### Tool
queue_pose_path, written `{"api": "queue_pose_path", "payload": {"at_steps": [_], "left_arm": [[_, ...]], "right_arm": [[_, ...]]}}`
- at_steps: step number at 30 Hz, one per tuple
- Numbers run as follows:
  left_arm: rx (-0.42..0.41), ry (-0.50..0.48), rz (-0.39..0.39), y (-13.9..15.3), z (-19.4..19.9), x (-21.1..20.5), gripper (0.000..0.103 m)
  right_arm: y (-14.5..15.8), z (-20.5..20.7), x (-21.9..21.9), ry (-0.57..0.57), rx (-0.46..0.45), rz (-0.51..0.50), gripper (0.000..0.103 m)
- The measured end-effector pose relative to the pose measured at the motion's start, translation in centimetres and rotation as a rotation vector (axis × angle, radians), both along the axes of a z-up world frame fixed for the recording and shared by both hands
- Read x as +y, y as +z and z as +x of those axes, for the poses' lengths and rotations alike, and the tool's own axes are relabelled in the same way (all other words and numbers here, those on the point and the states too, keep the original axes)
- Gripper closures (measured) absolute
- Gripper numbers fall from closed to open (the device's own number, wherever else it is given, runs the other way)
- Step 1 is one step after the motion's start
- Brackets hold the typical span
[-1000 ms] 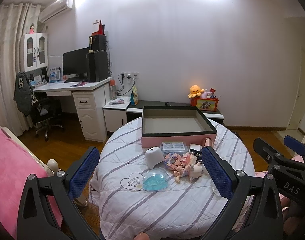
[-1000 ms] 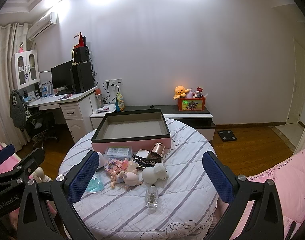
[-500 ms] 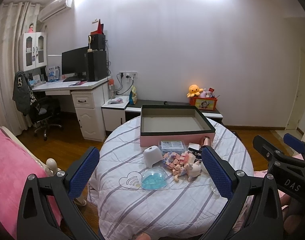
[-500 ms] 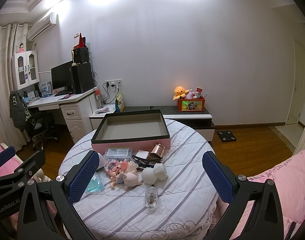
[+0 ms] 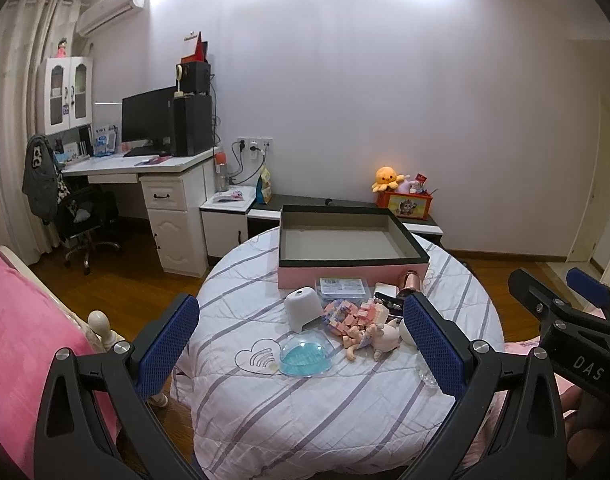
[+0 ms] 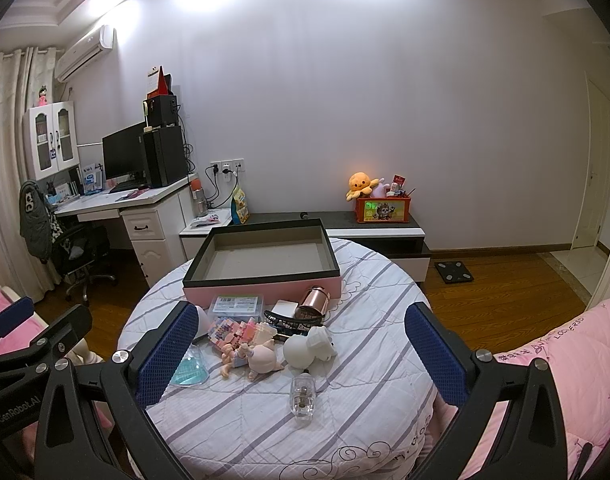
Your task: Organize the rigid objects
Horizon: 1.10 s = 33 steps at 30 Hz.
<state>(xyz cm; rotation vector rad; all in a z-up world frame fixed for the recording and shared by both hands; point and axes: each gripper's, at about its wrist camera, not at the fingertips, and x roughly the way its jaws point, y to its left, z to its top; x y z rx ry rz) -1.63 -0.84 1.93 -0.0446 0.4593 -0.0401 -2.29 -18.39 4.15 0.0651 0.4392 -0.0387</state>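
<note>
Nearest the cameras, the left hand-held gripper [image 5: 301,344] and the right hand-held gripper [image 6: 301,356] both hang above the near edge of the round surface [image 6: 345,420], jaws spread wide and holding nothing. They sit back from the clutter, likely so the person can take in the whole spread before choosing a first item.

A small clear bottle [image 6: 303,396] lies alone closest in. Just past it sit a blue-tinted dome [image 5: 305,354], a doll figure [image 6: 253,356] on its side and a white animal toy [image 6: 309,346]. Behind these a pile of pink building blocks [image 6: 241,330], a white rounded device [image 5: 303,306], a flat clear case [image 6: 237,306] and a tipped copper-coloured cup [image 6: 313,304] crowd against the front wall of the pink box [image 6: 265,290]. That box stands open and empty at the far side, presumably the place meant for them; nothing has gone in yet.

Beyond the striped cloth are a wooden floor, a low cabinet [image 6: 377,232] carrying a toy bin [image 6: 383,208], and a desk [image 5: 145,164] with a monitor.
</note>
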Motion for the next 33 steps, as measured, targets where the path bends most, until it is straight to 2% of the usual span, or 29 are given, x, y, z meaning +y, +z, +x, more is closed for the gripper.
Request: {"api": "queue_pose_path", "payload": {"at_steps": [33], "left_arm": [[-0.003,-0.014,0.000,-0.16,0.01,-0.27,0.000]], "right_arm": [[0.31,0.00,-0.34,-0.004,-0.003,0.004,0.000]]}}
